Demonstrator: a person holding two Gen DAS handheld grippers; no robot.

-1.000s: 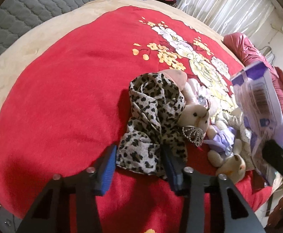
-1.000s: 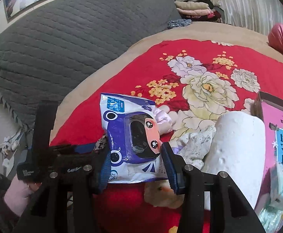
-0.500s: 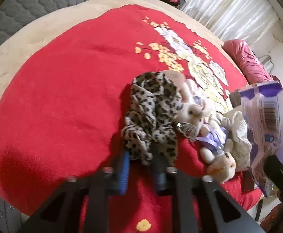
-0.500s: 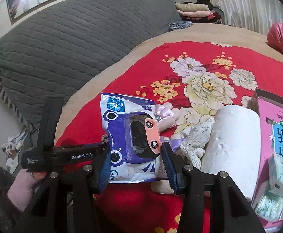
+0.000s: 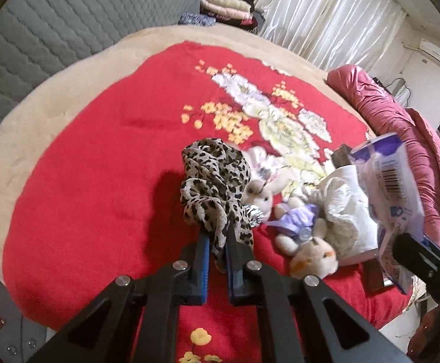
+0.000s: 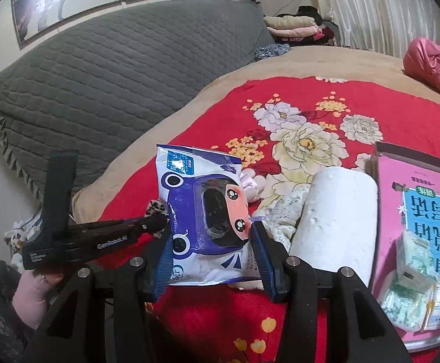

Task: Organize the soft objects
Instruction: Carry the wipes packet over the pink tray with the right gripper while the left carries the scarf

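Note:
My left gripper [image 5: 217, 243] is shut on the near end of a leopard-print cloth [image 5: 214, 181], which hangs bunched above the red flowered blanket [image 5: 99, 166]. Beside it lie a white plush rabbit [image 5: 263, 193], a plush in a purple dress [image 5: 298, 220] and a cream plush [image 5: 316, 257]. My right gripper [image 6: 212, 255] is shut on a blue and white wipes pack [image 6: 205, 211], held above the bed; the pack also shows in the left wrist view [image 5: 392, 193]. The left gripper shows in the right wrist view [image 6: 99, 239].
A white paper roll [image 6: 334, 214] lies next to an open pink box [image 6: 419, 211] holding small packets [image 6: 413, 275]. A grey quilted headboard [image 6: 114, 69], folded clothes [image 6: 292, 27], a pink duvet [image 5: 401, 139] and curtains [image 5: 325, 18] surround the bed.
My left gripper closed on the leopard cloth and lifted its end, bunching it. My right gripper still holds the wipes pack, a little higher.

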